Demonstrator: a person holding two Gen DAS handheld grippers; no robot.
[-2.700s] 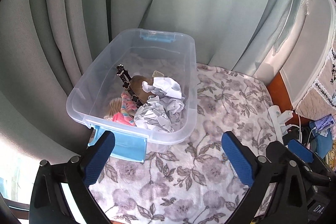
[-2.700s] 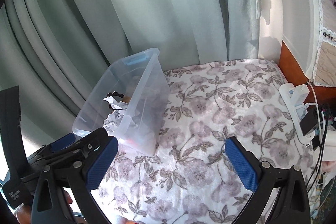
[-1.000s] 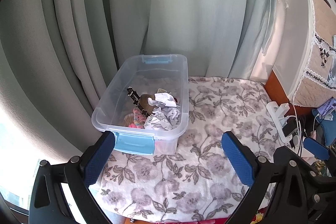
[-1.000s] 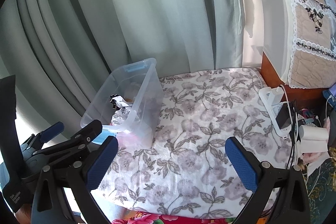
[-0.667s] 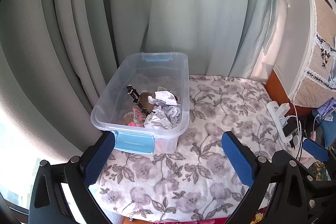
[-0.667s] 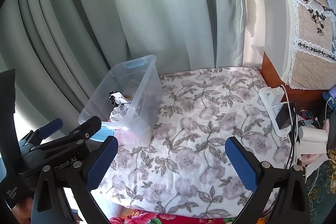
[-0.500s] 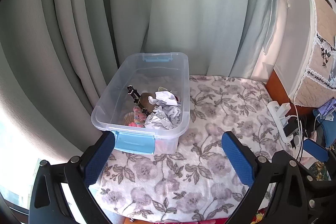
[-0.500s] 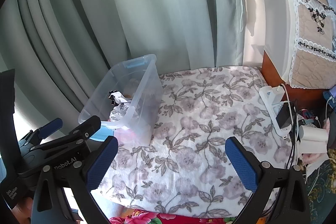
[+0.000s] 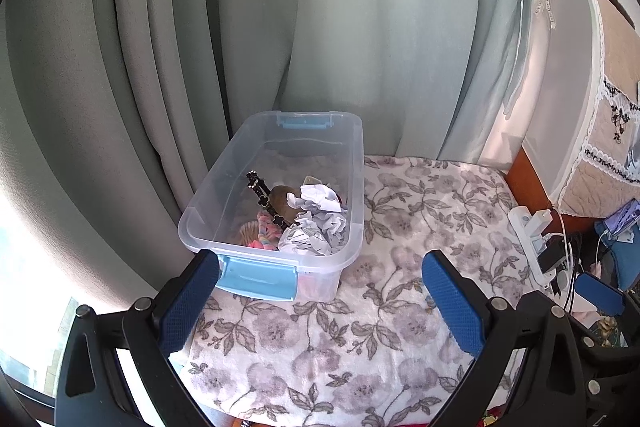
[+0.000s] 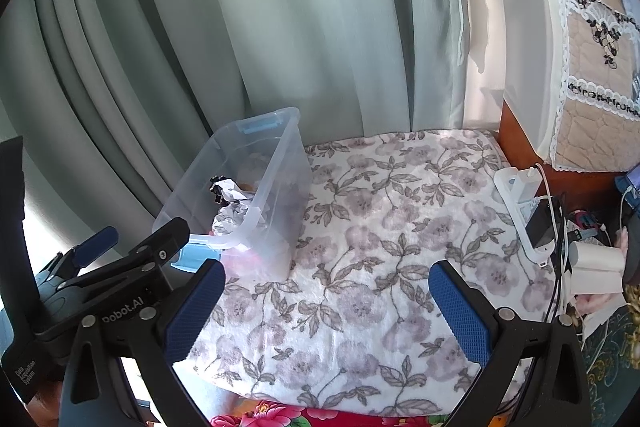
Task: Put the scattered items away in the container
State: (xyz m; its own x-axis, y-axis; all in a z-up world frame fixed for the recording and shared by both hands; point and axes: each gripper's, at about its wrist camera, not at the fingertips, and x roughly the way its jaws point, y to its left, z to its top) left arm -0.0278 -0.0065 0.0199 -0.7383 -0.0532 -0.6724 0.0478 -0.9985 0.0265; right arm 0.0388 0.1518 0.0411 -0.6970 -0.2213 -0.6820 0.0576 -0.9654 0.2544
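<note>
A clear plastic bin (image 9: 356, 163) with blue latches stands at the back left of a floral cloth (image 9: 420, 227). Inside it lie crumpled white paper (image 9: 316, 223), a black clover chain (image 9: 264, 195), a brown round item and a pink striped piece (image 9: 266, 233). My left gripper (image 9: 320, 291) is open and empty, held in front of the bin's near latch (image 9: 260, 275). In the right wrist view the bin (image 10: 292, 163) sits left of centre, and my right gripper (image 10: 326, 303) hangs open and empty over the bare cloth (image 10: 400, 227). The left gripper's body (image 10: 120, 275) shows at lower left.
Pale green curtains (image 9: 320, 27) hang close behind the bin. A white power strip (image 10: 520, 203) with plugs and cables lies at the cloth's right edge, next to a wooden board (image 10: 520, 147) and a quilted cover (image 10: 592, 75). A red flowered fabric (image 10: 280, 415) shows below the cloth's front edge.
Both grippers have pulled back and up from the bin since 2.7 s ago, so the bin looks smaller. Over the last second the views barely shift. Both stay open.
</note>
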